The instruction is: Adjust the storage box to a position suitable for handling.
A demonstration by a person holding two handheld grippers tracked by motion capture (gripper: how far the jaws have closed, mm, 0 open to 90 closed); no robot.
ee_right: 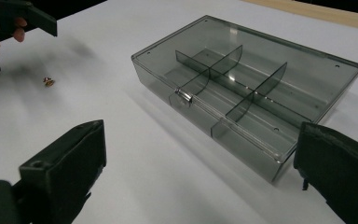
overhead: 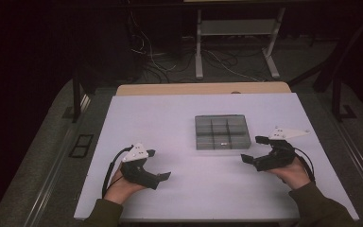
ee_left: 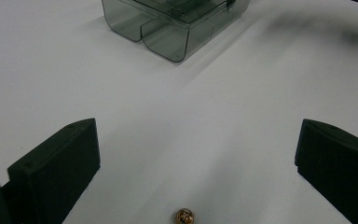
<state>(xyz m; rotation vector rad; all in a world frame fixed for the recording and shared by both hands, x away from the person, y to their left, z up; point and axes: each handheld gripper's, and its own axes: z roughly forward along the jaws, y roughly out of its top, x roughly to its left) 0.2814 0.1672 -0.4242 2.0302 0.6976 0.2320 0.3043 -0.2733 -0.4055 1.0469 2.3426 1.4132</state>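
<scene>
A smoky clear compartment box (overhead: 222, 132) sits shut at the table's middle, with dividers visible through its lid and a small latch (ee_right: 182, 95) on the near side. A tiny copper-coloured bead (ee_left: 185, 216) lies on the white table between my left gripper's (ee_left: 196, 140) open jaws, close to their base. That bead (ee_right: 49, 81) lies apart from the box (ee_right: 247, 88), to its left. My left gripper (overhead: 158, 164) stands open at the front left. My right gripper (overhead: 252, 149) stands open just right of the box with nothing between its jaws (ee_right: 200, 140).
The white tabletop (overhead: 170, 113) has free room all around the box (ee_left: 177, 23). A wooden edge (overhead: 203, 88) runs along the back. Beyond it are loose cables (overhead: 156, 56) on the floor and a white table frame (overhead: 236, 28). Dark posts stand at both sides.
</scene>
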